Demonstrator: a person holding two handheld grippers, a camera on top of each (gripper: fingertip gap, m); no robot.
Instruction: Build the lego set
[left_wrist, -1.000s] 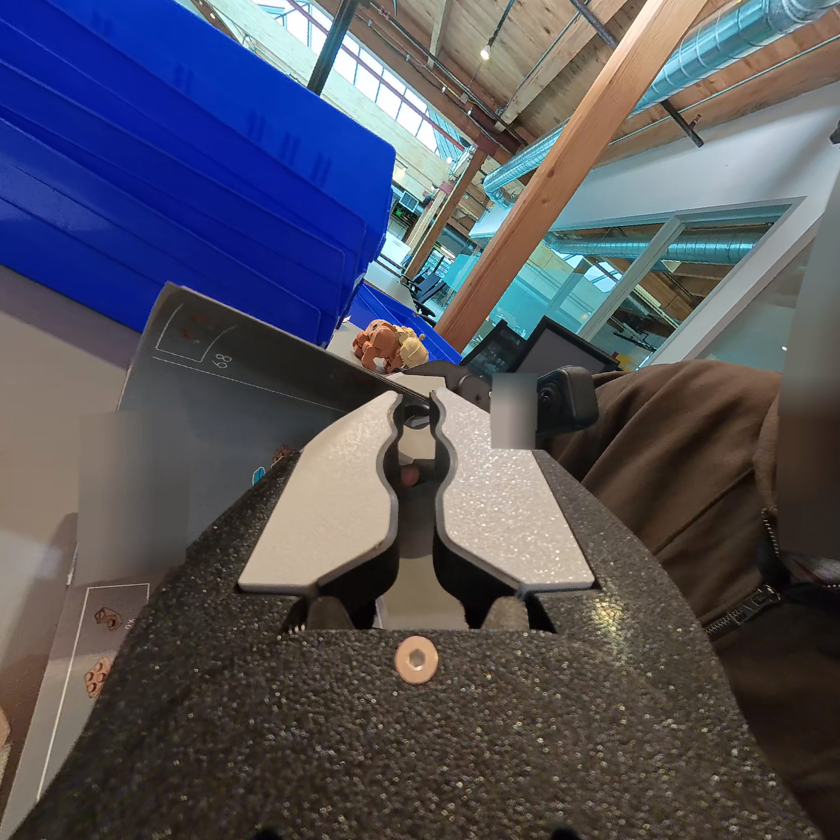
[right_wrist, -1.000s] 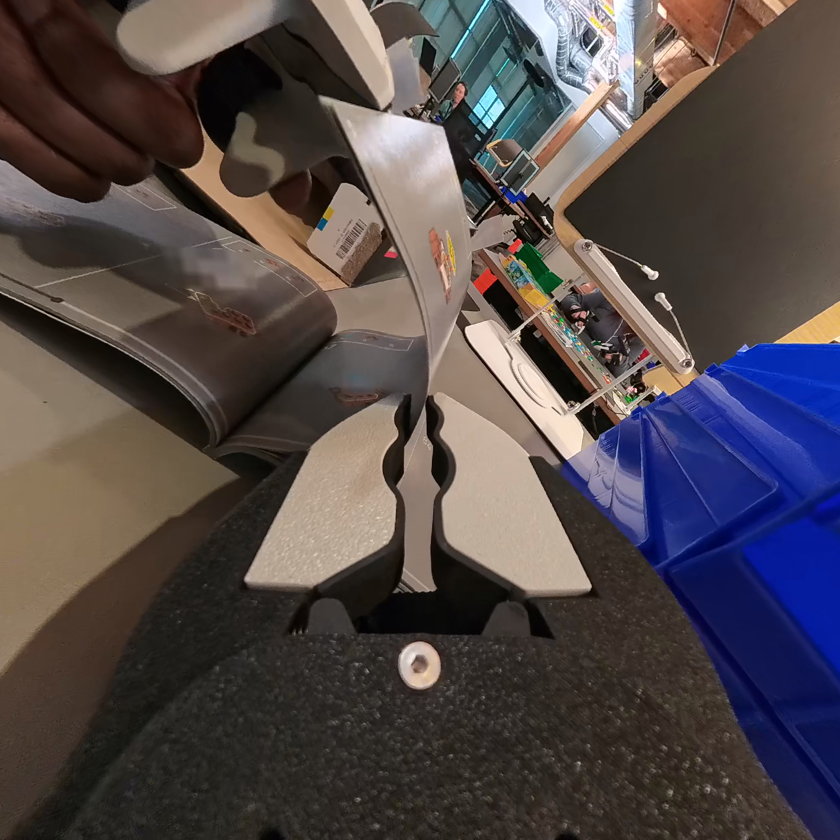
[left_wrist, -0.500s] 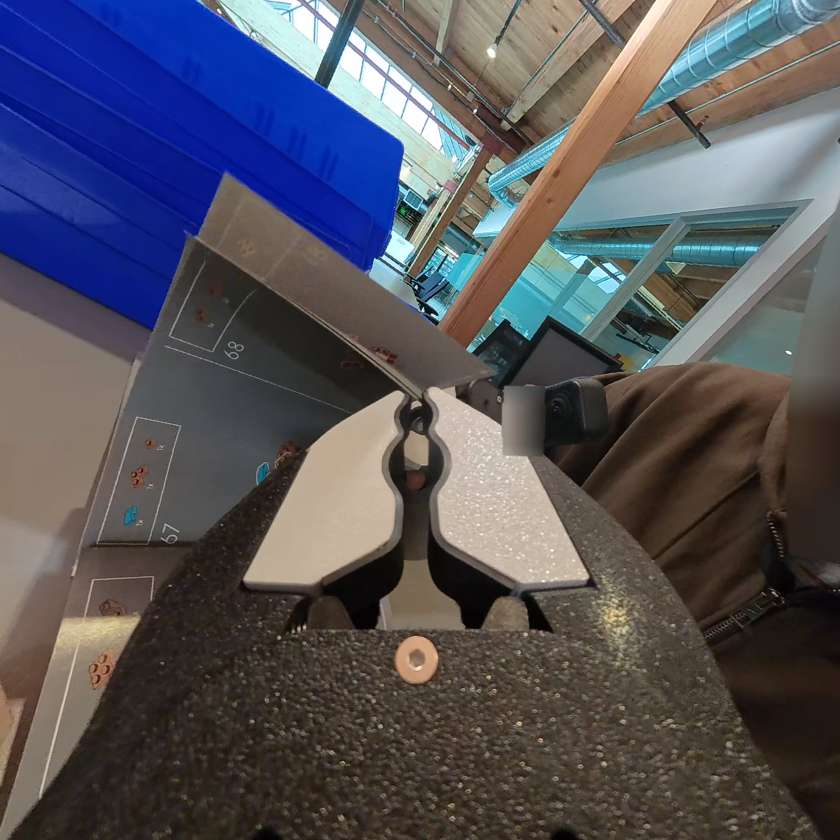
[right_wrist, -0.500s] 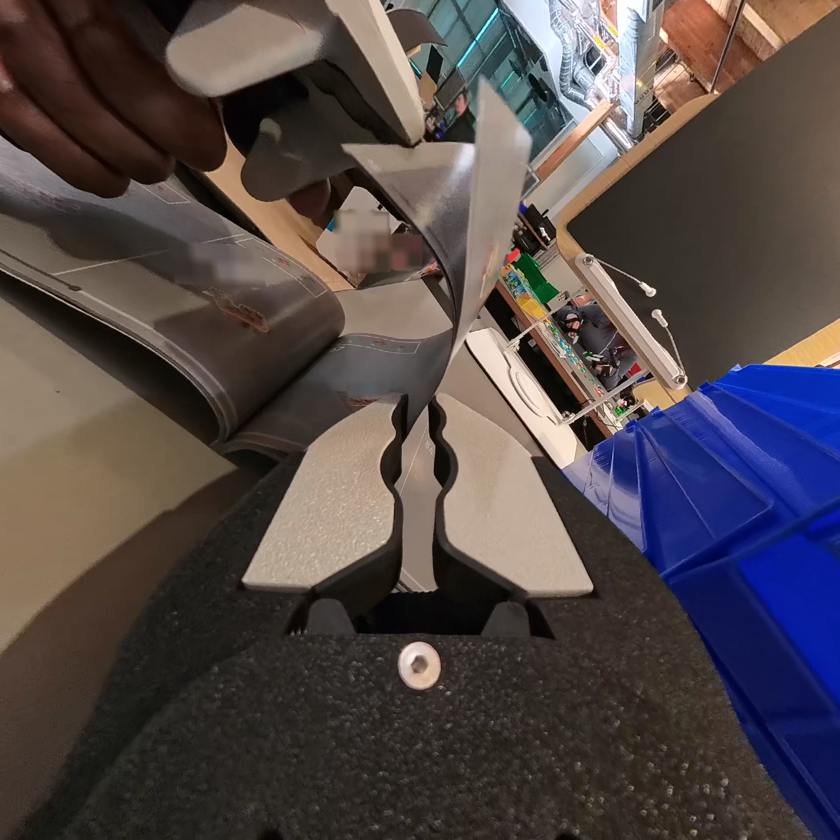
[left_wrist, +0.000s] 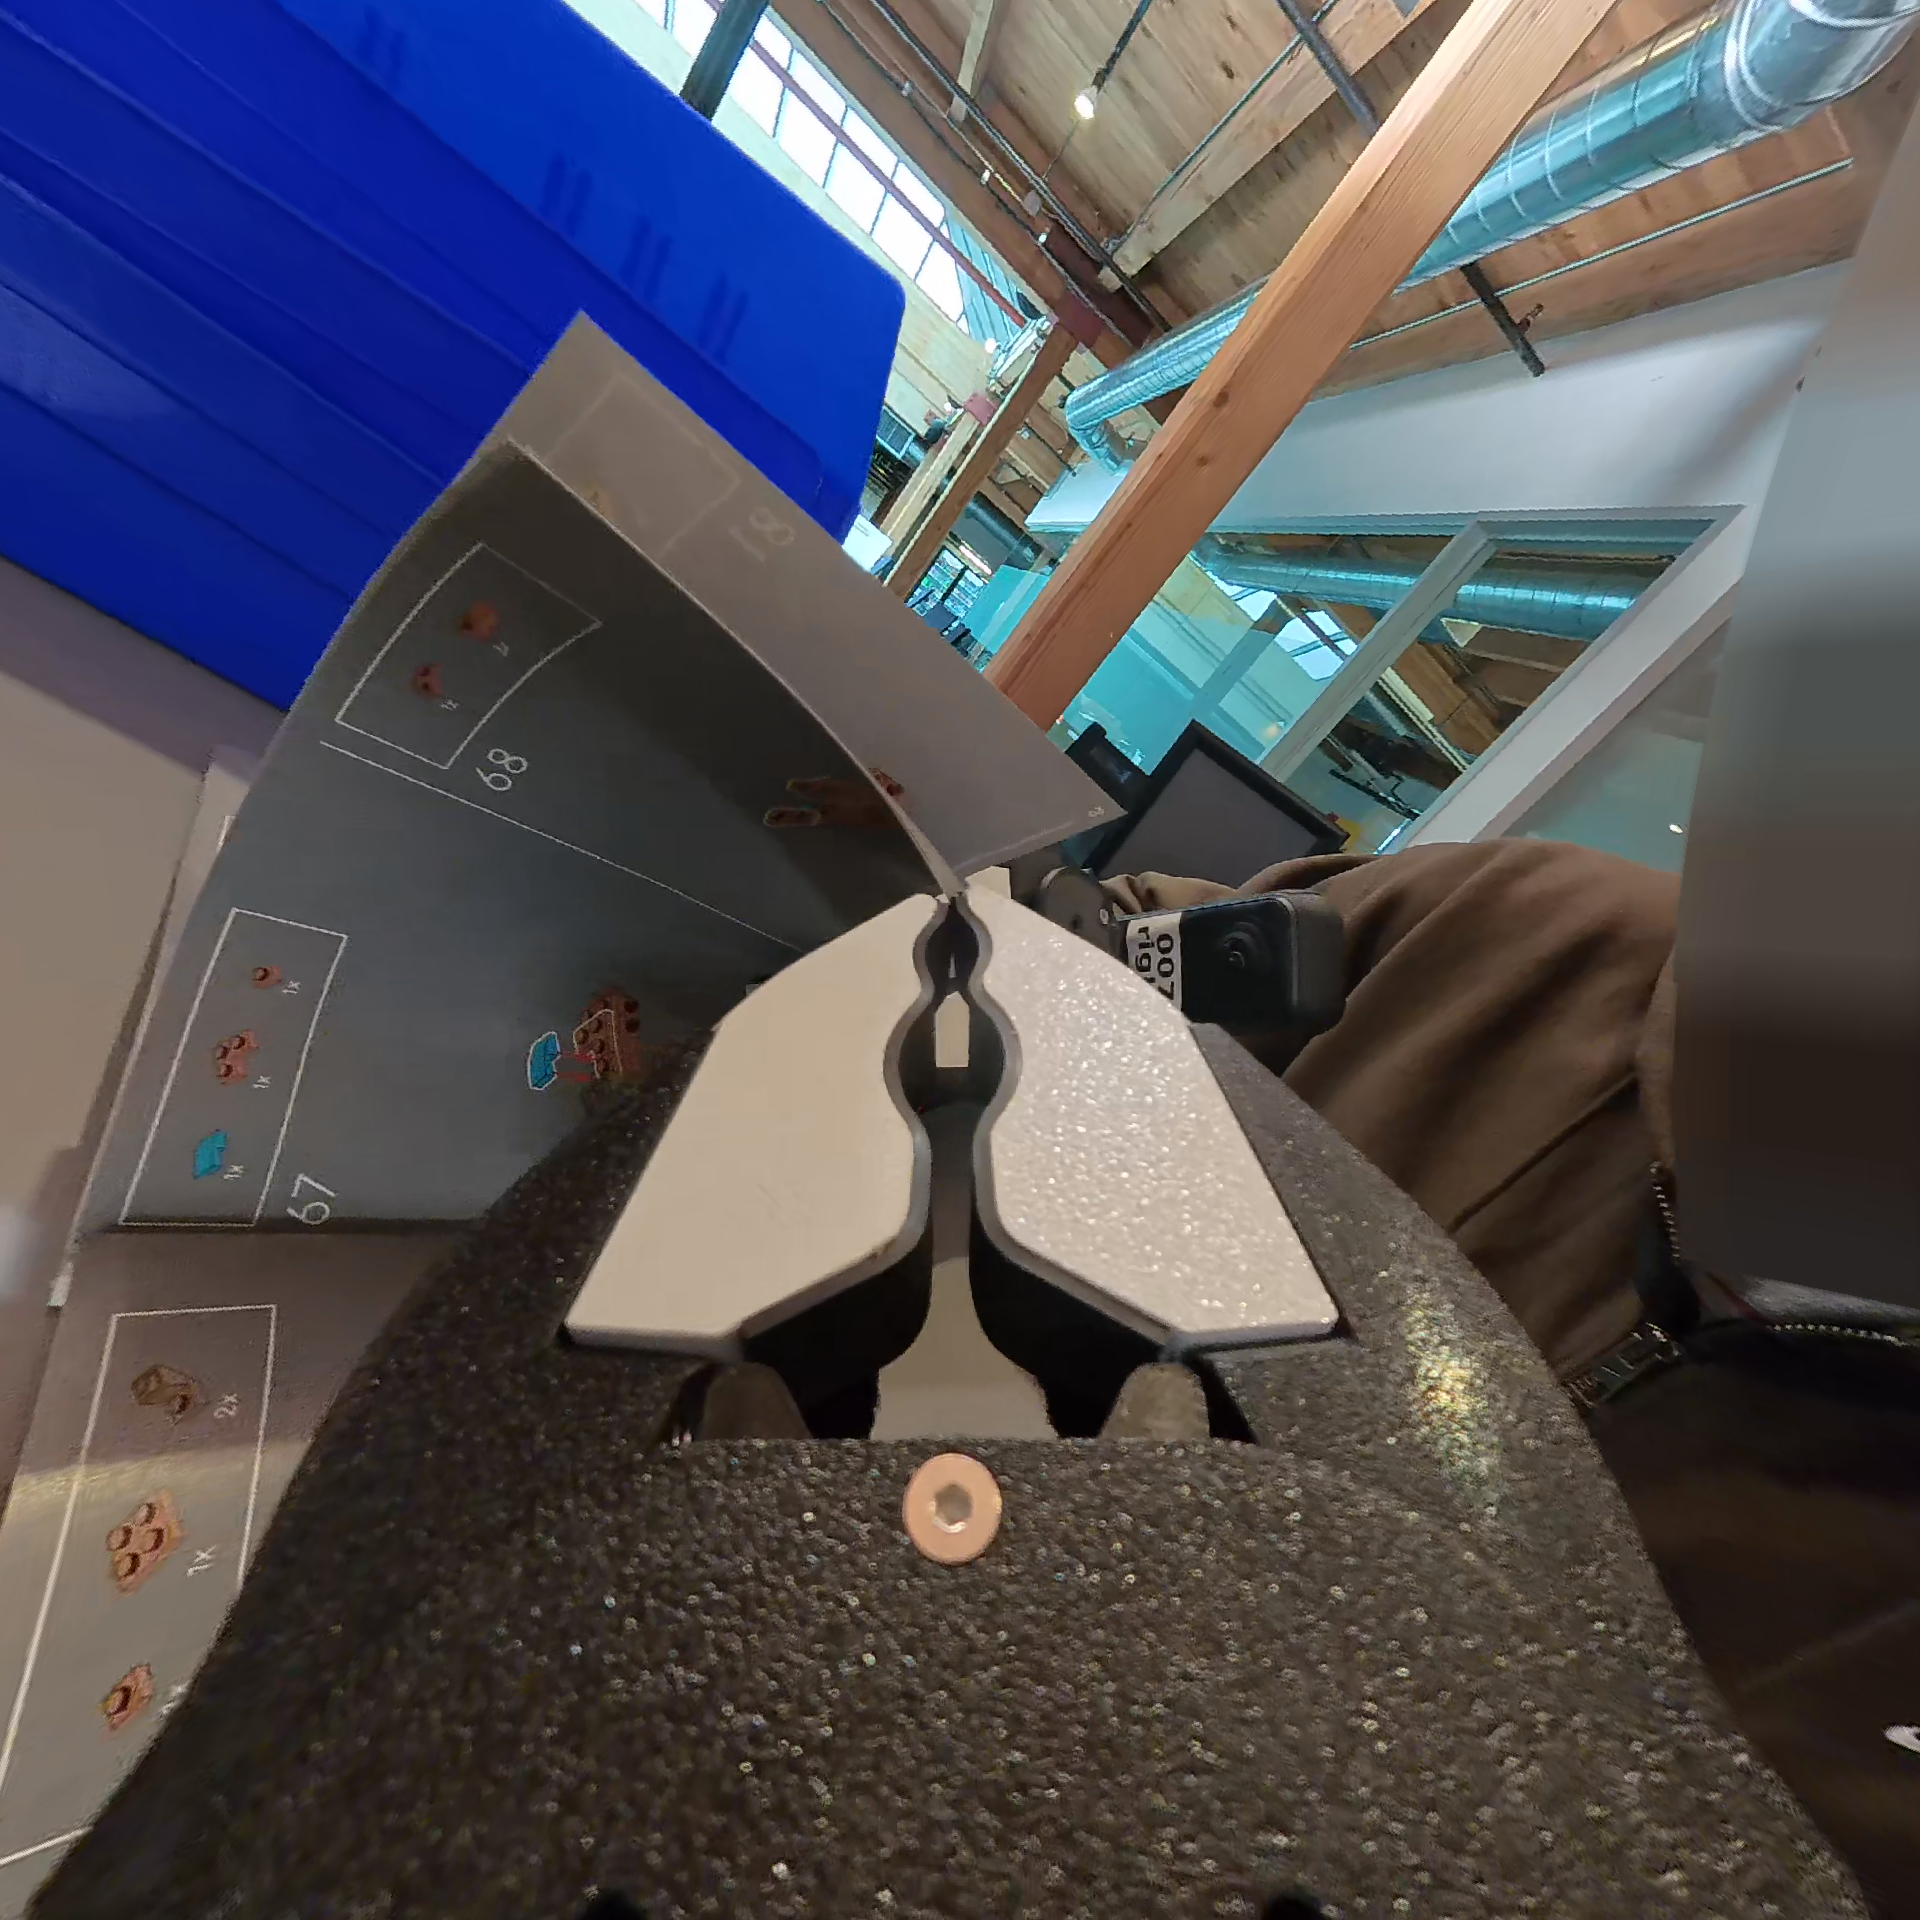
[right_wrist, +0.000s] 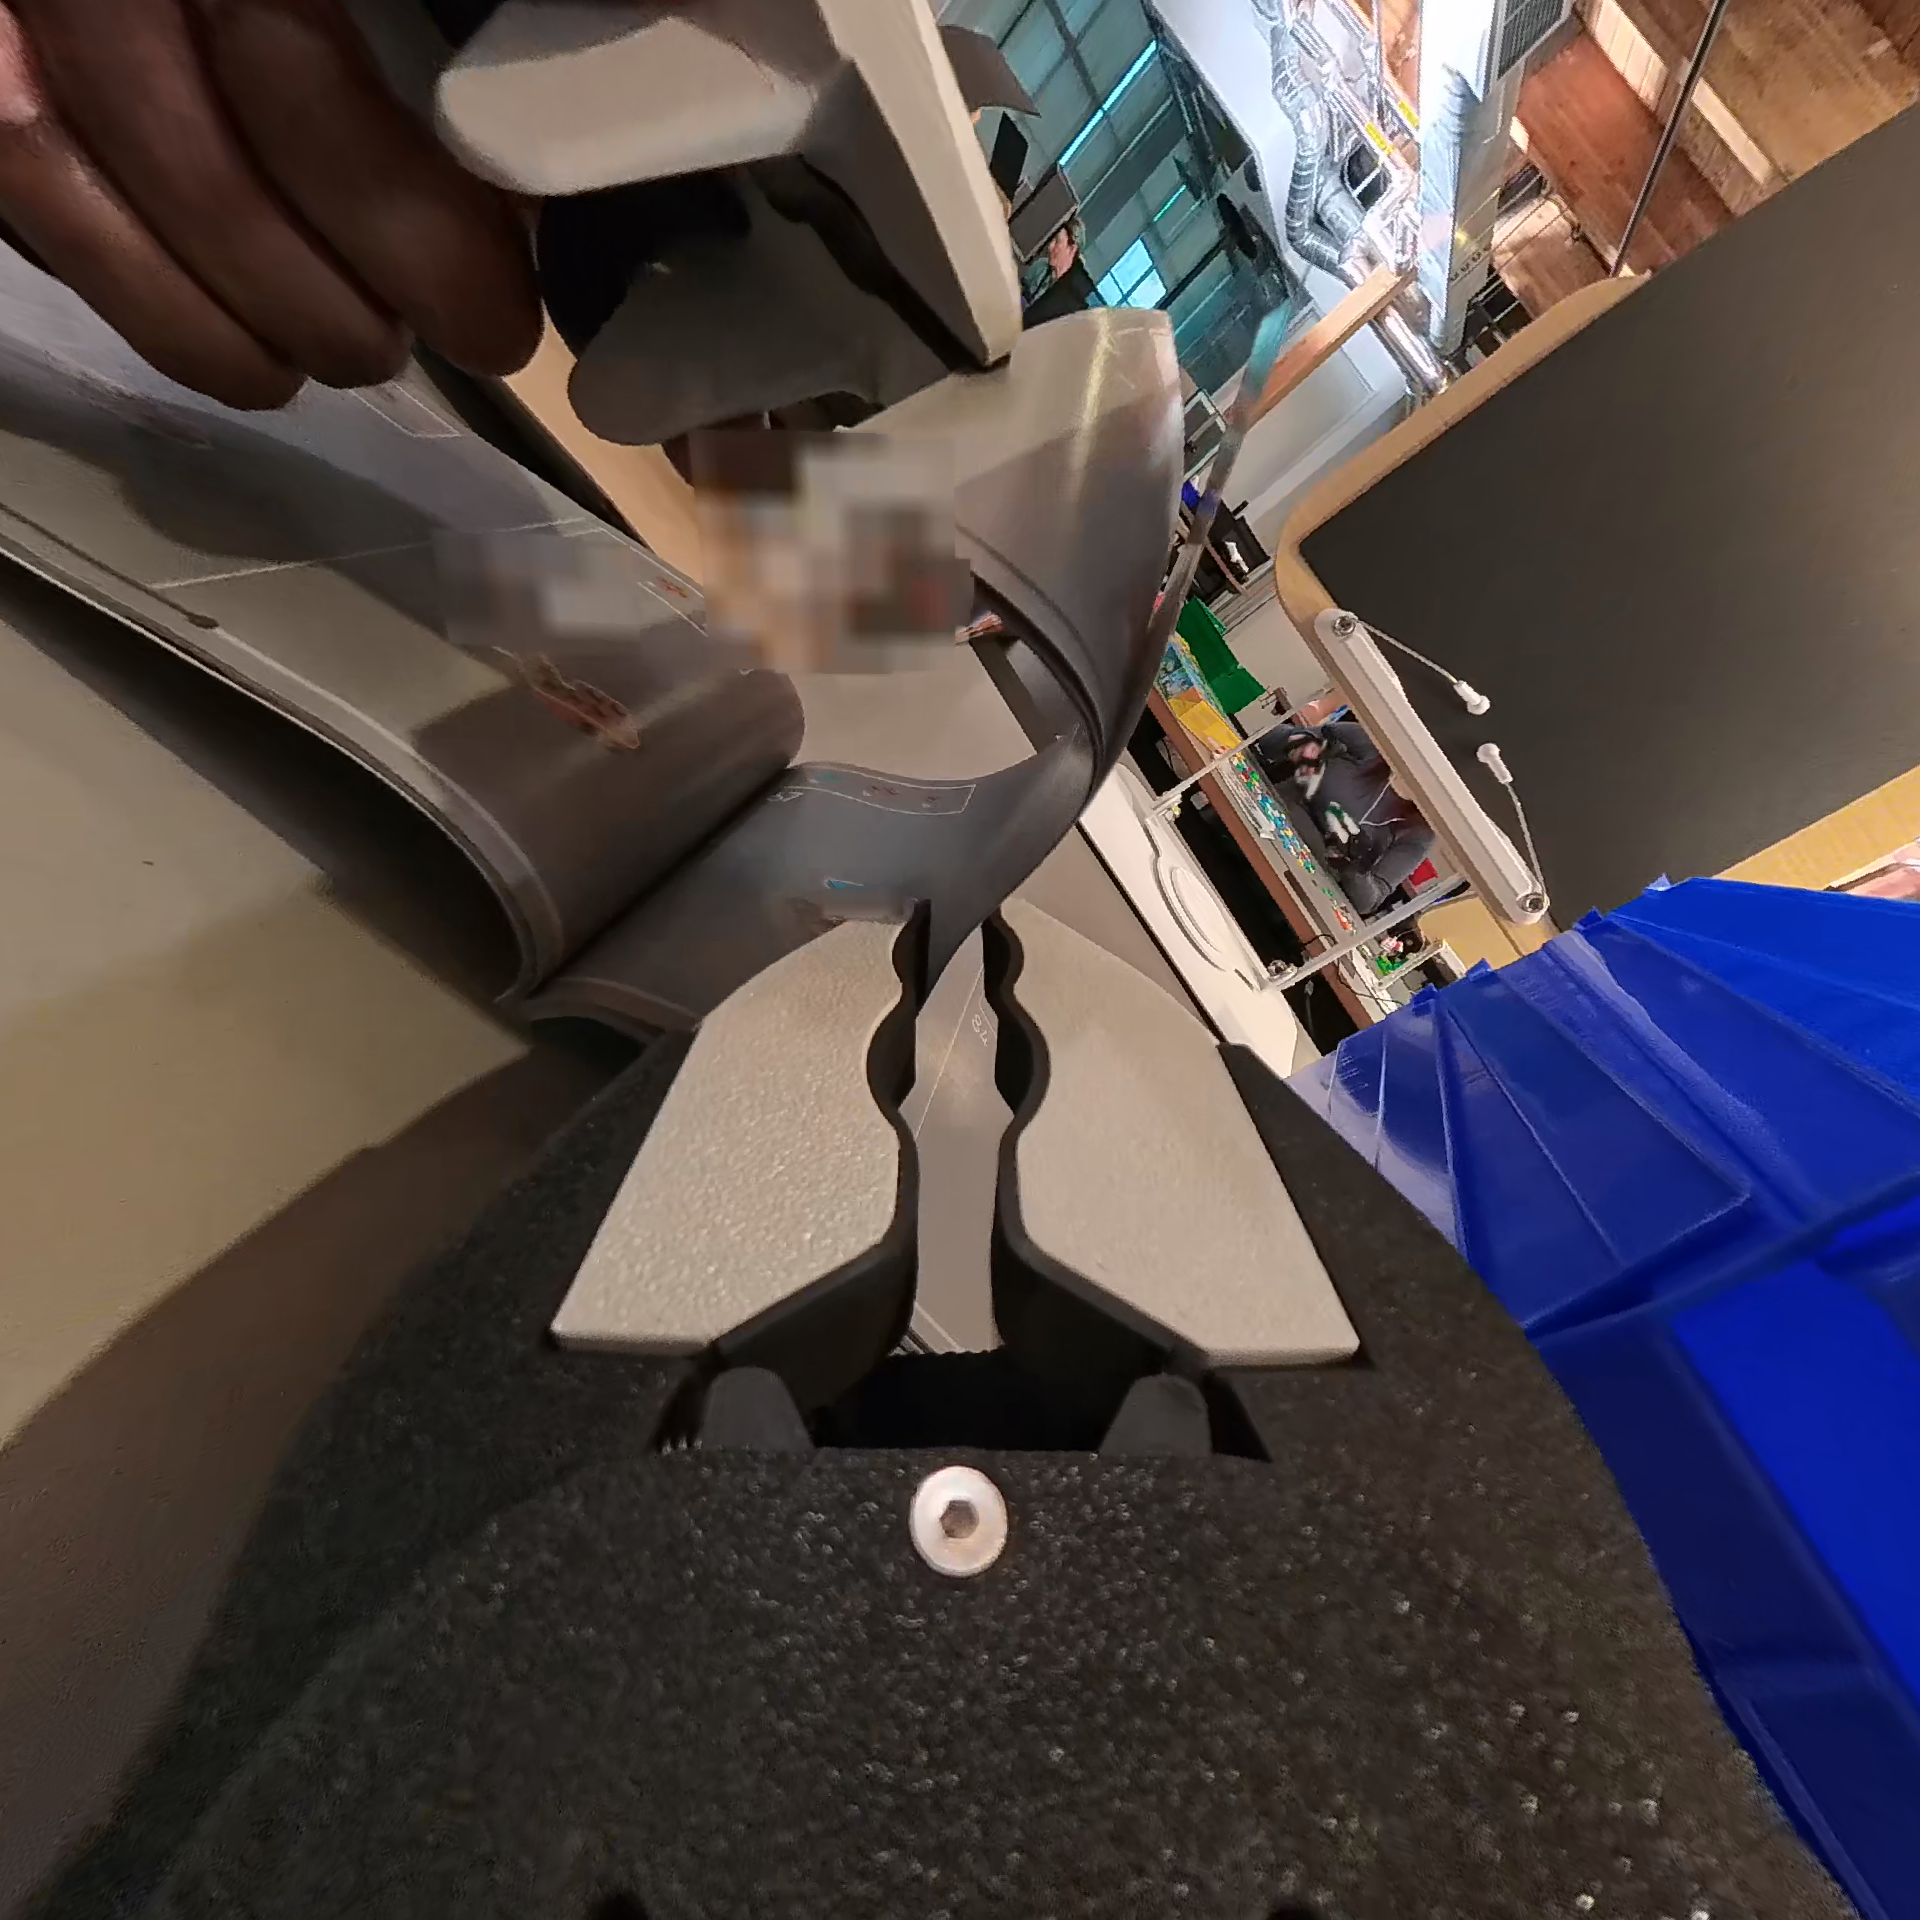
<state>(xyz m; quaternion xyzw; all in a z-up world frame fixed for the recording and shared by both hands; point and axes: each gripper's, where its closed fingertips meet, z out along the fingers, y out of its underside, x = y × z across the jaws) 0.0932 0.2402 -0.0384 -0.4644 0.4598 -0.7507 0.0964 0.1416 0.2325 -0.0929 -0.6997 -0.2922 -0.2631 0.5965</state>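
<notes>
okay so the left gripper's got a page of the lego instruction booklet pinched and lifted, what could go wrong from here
1. The left gripper holds the page only by its very edge, so it may slip free and fall back.
2. The page is bent in a tight curve; pulling farther could crease or tear it near the booklet spine.
3. The right gripper has paper between its slightly parted tips, so two pulls could fight each other.

Dark grey instruction booklet (left_wrist: 540, 894) with white outlined boxes, blue bins (left_wrist: 364, 260), speckled black gripper (left_wrist: 951, 914).
</notes>
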